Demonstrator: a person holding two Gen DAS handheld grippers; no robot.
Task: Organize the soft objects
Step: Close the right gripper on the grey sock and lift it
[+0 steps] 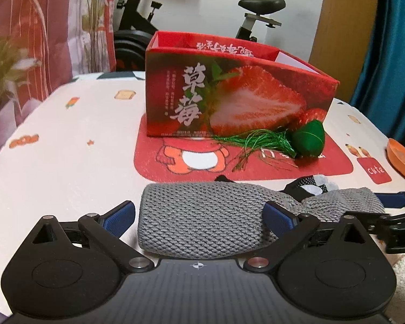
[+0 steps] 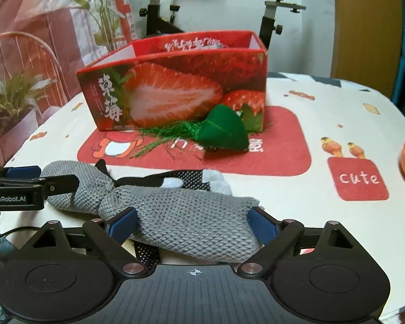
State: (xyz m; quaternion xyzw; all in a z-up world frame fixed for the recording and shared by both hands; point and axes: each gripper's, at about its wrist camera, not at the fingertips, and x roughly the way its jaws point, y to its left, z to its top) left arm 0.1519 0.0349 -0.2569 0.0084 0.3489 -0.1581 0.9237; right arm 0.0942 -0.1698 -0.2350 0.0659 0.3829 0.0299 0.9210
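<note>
- Left wrist view: left tongs (image 1: 199,216) spread wide around one end of the grey knitted cloth (image 1: 202,224), their blue pads (image 1: 120,217) not pressing it. The cloth lies on the desk (image 1: 67,162), in front of the strawberry box (image 1: 229,91) (landmark); a green tasselled pouch (image 1: 307,140) rests against the box's base, on the red mat (image 1: 332,162).
- Right wrist view: right tongs (image 2: 193,224) straddle the cloth's (image 2: 191,224) other end, pads (image 2: 262,225) touching its edges (firm grasp uncertain). Left tongs (image 2: 24,178) appear left of the box (image 2: 175,89).
</note>
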